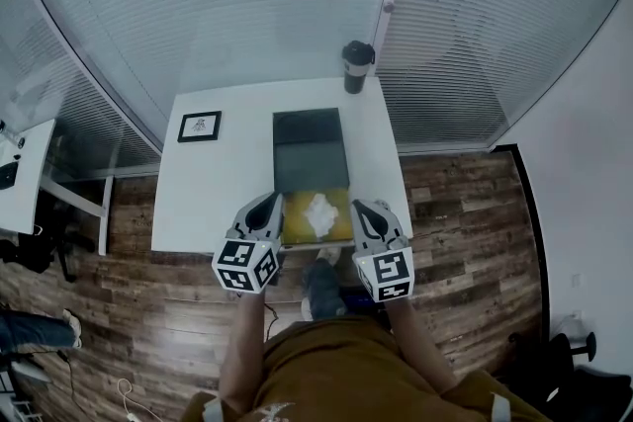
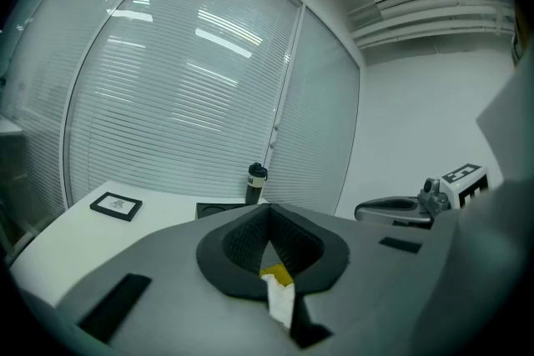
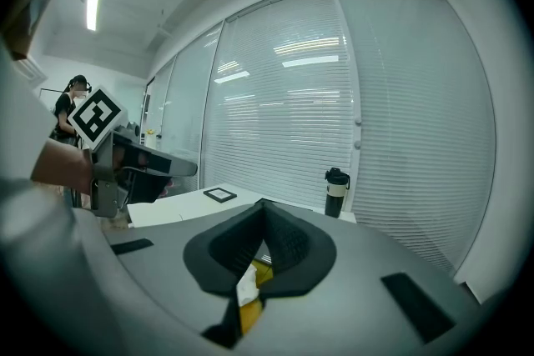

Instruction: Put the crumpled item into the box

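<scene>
A white crumpled item (image 1: 320, 210) lies on the yellow inside of an open box (image 1: 342, 228) at the table's near edge. The box's dark lid (image 1: 309, 151) lies flat behind it. My left gripper (image 1: 269, 201) hangs just left of the box, and my right gripper (image 1: 358, 207) just right of it. Both are shut and hold nothing. In the left gripper view the shut jaws (image 2: 269, 209) frame a strip of the crumpled item (image 2: 281, 302) and yellow (image 2: 276, 273) below them. The right gripper view shows the crumpled item (image 3: 246, 288) the same way under its jaws (image 3: 264, 203).
A black tumbler (image 1: 356, 66) stands at the white table's (image 1: 227, 183) far edge. A small framed picture (image 1: 199, 126) lies at its left. Blinds on glass walls close off the back. A second table (image 1: 20, 178) stands at the left, and a person (image 3: 67, 108) beyond.
</scene>
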`<state>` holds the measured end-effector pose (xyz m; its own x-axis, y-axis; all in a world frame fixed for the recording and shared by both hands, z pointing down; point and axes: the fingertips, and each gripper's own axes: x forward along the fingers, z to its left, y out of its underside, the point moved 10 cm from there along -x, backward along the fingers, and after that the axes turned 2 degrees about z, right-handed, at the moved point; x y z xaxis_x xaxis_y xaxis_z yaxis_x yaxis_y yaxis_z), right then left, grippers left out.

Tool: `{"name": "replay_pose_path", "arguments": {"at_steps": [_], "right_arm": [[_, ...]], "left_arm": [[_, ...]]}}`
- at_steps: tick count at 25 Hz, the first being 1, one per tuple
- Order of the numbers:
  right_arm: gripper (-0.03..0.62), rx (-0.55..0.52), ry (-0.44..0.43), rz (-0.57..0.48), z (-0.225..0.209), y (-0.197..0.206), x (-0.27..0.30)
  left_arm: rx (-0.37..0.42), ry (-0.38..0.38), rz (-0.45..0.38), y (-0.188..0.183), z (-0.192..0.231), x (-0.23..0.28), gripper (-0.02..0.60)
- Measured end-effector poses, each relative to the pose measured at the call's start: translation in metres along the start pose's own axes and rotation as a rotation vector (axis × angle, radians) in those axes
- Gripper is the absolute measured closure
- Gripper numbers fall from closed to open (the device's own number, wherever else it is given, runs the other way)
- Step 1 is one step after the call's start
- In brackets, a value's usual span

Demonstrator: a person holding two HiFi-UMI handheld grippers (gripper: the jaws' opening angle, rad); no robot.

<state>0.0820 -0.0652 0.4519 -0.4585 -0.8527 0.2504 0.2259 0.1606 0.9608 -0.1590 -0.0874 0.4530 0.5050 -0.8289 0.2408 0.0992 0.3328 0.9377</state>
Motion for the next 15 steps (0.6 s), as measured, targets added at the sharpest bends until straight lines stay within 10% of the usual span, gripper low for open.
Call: {"name": "replay_pose_path", "arguments": {"at_steps": [15], "right_arm": [[0.582, -0.001, 0.002, 0.011, -0.0027, 0.0011, 0.0044]], "left_arm": [[-0.010, 0.002, 0.004, 0.0010, 0.0045, 0.0049, 0.557]]}}
